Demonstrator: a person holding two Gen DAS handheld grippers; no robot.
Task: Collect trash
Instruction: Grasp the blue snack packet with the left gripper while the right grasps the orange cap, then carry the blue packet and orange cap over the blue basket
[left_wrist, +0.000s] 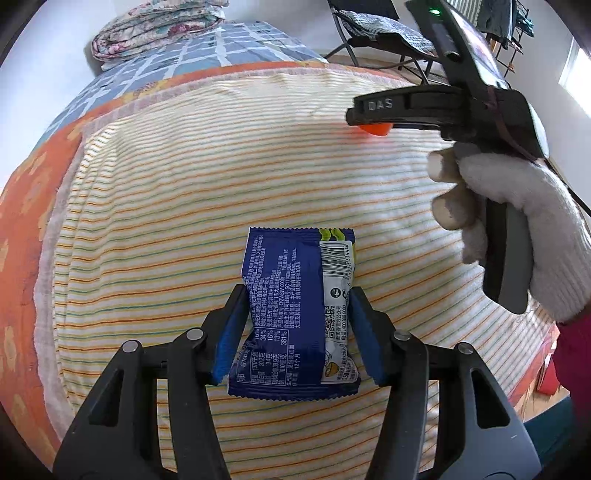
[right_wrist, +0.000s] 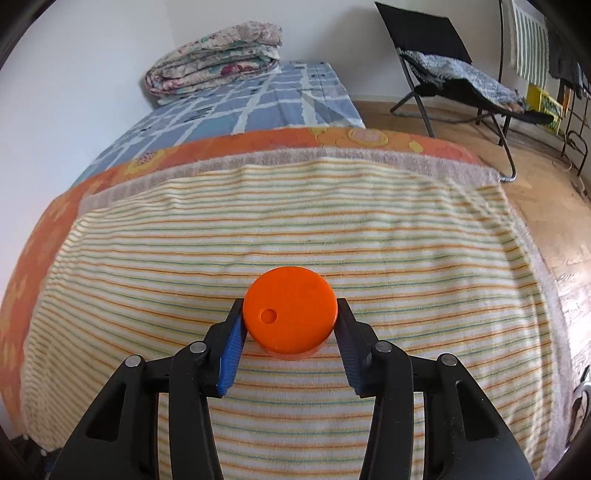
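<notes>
Wrapper (left_wrist: 295, 314) pinched between left hand-held gripper (left_wrist: 297, 325) pads.

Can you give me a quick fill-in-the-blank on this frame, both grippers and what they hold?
1. The left gripper is shut on a dark ____ snack wrapper.
2. The right gripper clamps a round cap coloured ____.
3. Both items are over a ____ blanket on the bed.
4. The folded quilt lies at the bed's ____ end.

Missing words: blue; orange; striped; far
</notes>
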